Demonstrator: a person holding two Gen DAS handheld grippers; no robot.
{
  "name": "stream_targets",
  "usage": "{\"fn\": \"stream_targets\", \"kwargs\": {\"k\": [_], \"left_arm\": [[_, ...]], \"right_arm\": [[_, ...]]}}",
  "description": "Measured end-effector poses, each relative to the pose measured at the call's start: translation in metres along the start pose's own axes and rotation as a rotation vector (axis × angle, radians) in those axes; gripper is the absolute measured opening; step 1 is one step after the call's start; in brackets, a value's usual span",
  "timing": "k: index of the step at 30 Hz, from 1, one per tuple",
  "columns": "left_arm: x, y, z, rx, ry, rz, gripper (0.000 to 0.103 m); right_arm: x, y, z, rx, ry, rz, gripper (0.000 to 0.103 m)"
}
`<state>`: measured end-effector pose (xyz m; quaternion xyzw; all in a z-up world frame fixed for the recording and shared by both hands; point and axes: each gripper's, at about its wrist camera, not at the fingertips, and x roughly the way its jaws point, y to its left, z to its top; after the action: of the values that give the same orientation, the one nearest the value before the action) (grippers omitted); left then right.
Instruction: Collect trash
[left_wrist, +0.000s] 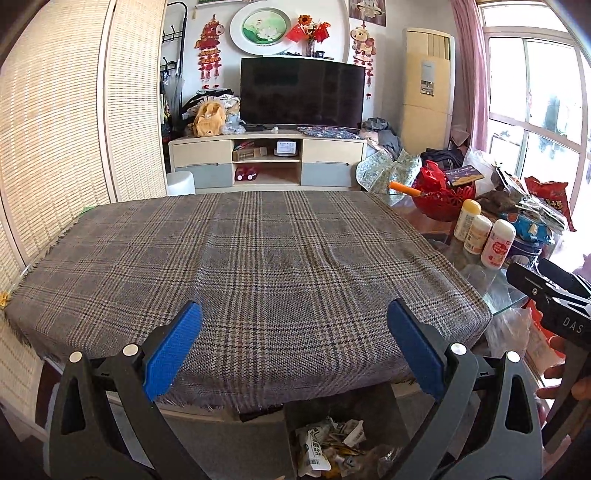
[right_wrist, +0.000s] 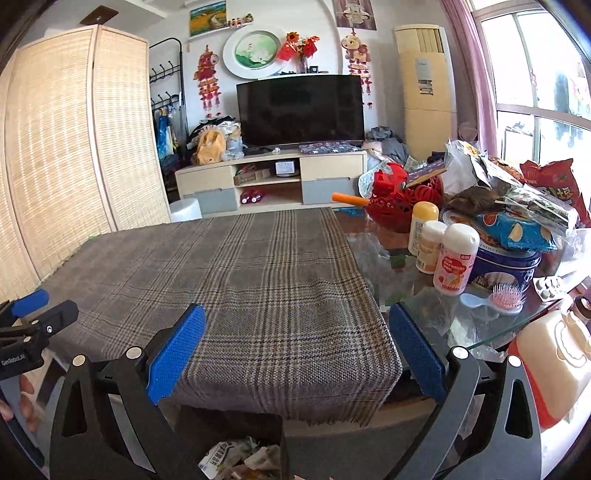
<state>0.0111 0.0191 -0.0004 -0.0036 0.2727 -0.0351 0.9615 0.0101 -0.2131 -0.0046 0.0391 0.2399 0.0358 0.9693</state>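
Note:
A dark trash bin (left_wrist: 343, 439) stands on the floor in front of the table, holding crumpled wrappers and paper; it also shows in the right wrist view (right_wrist: 240, 443). My left gripper (left_wrist: 294, 317) is open and empty, held over the near edge of the plaid cloth (left_wrist: 240, 266). My right gripper (right_wrist: 297, 319) is open and empty, over the cloth's right near corner (right_wrist: 258, 280). No loose trash shows on the cloth. Each gripper shows at the edge of the other's view: the right one (left_wrist: 546, 295), the left one (right_wrist: 26, 325).
The glass table part (right_wrist: 406, 295) at right holds three bottles (right_wrist: 454, 258), a blue tin (right_wrist: 506, 262), snack bags (right_wrist: 517, 229), a red basket (right_wrist: 402, 199), a pink hairbrush (right_wrist: 509, 297) and a cream jug (right_wrist: 557, 354). A woven screen (left_wrist: 55, 129) stands at left.

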Motion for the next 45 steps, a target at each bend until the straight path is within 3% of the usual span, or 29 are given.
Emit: {"fn": "stream_targets", "kwargs": {"k": [11, 45], "left_arm": [[0.0001, -0.0011, -0.0027, 0.005, -0.015, 0.036, 0.095], [-0.0026, 0.0047, -0.0001, 0.0, -0.028, 0.025, 0.095]], "right_arm": [[0.0043, 0.0085, -0.0031, -0.001, 0.021, 0.01, 0.1], [0.0057, 0.0002, -0.0028, 0.018, 0.039, -0.014, 0.1]]}}
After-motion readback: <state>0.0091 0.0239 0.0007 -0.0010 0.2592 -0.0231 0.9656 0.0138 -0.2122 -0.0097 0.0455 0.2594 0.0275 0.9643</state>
